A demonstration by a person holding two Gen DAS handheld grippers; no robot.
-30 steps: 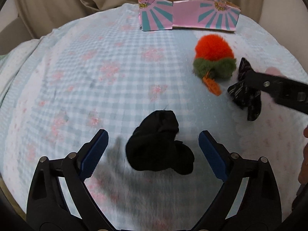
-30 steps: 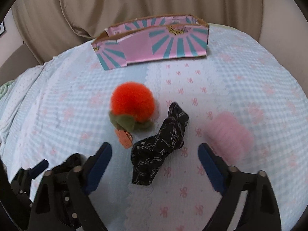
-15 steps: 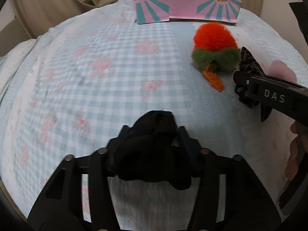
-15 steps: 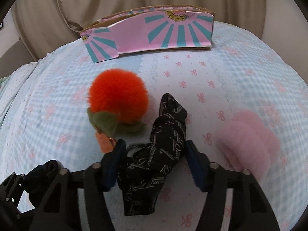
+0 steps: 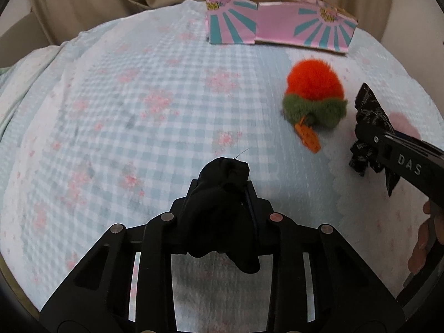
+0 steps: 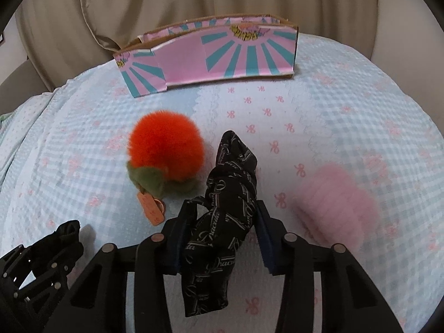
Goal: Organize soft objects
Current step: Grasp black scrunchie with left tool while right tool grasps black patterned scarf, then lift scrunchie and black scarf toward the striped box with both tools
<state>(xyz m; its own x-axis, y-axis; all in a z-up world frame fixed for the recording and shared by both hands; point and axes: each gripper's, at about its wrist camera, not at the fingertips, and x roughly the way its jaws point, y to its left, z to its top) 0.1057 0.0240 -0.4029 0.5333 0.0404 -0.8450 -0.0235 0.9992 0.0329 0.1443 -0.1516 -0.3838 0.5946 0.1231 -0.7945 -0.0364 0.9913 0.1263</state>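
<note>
My left gripper (image 5: 221, 194) is shut on a plain black cloth bundle (image 5: 222, 211) and holds it just above the blue checked cover. My right gripper (image 6: 222, 216) is shut on a black scarf with white lettering (image 6: 222, 227); its top sticks out past the fingers. The scarf also shows in the left wrist view (image 5: 369, 122), held by the right gripper (image 5: 369, 138). The left gripper with its black bundle shows at the lower left of the right wrist view (image 6: 66, 238). The pink and teal cardboard box (image 6: 211, 58) stands open at the back.
An orange fluffy pompom with green leaves and an orange tag (image 6: 163, 149) lies left of the scarf. A pink fluffy item (image 6: 335, 197) lies to the right. A beige curtain (image 6: 166, 5) hangs behind the box. The blue checked cover (image 5: 125, 111) stretches to the left.
Both grippers were open around their cloths a second ago. They have both shut, the left on the black bundle and the right on the lettered scarf, and lifted them slightly.
</note>
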